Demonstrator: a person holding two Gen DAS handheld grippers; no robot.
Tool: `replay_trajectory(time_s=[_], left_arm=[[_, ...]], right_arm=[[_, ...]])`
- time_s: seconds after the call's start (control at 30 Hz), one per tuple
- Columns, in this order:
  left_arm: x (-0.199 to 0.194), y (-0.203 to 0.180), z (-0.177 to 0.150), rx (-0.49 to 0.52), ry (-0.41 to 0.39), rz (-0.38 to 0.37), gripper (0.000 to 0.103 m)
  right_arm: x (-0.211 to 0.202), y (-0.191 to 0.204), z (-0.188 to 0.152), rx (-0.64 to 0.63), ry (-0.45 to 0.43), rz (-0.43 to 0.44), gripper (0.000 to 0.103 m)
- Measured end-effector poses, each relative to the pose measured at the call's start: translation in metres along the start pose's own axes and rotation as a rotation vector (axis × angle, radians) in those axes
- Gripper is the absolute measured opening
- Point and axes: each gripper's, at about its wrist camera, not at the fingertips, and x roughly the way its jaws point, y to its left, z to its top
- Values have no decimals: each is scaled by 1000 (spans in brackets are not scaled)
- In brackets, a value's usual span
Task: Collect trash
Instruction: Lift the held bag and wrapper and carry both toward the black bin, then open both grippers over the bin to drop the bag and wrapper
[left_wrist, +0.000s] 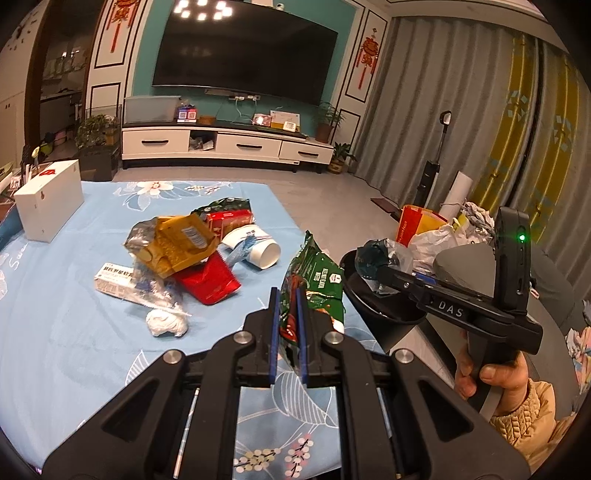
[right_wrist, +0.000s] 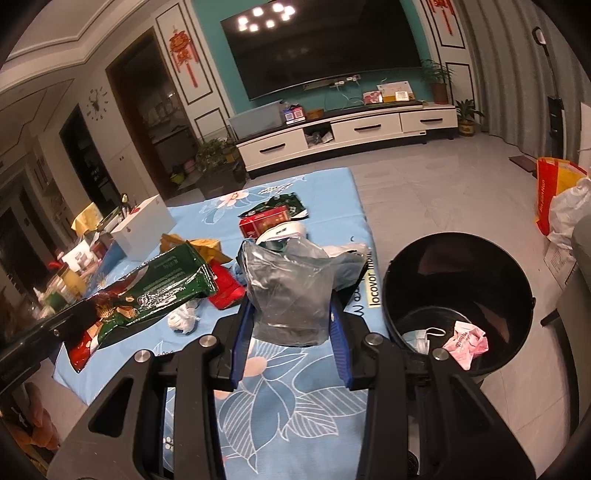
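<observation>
partly done: black bin (right_wrist: 458, 295) already holds a mask and pink paper. left tool (left_wrist: 287, 325) clenches a green wrapper (left_wrist: 314, 284), right tool (right_wrist: 291, 332) grips a grey bag (right_wrist: 288, 291); more litter lies ahead on the worktop (left_wrist: 74, 332).

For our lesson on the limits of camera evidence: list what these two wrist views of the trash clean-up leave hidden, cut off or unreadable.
- Round black plastic bin: its near floor, right wrist view, hidden by the right gripper.
- Crumpled clear plastic bag: contents, too dim.
- Green foil snack wrapper: lower end, left wrist view, hidden between the left gripper fingers.
- White medicine carton: print too small, half under clear wrap.
</observation>
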Motion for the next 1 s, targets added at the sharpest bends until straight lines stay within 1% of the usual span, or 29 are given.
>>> replay_trajectory(time_s=[0.4,1.0], left_arm=[[18,-25,12,55,1,-18,10],[52,-64,23,134,30,-75,10]], right_arm=[[-3,-26,-1,58,-24,-29,39],[-6,-67,-4,142,-44,-86,39]])
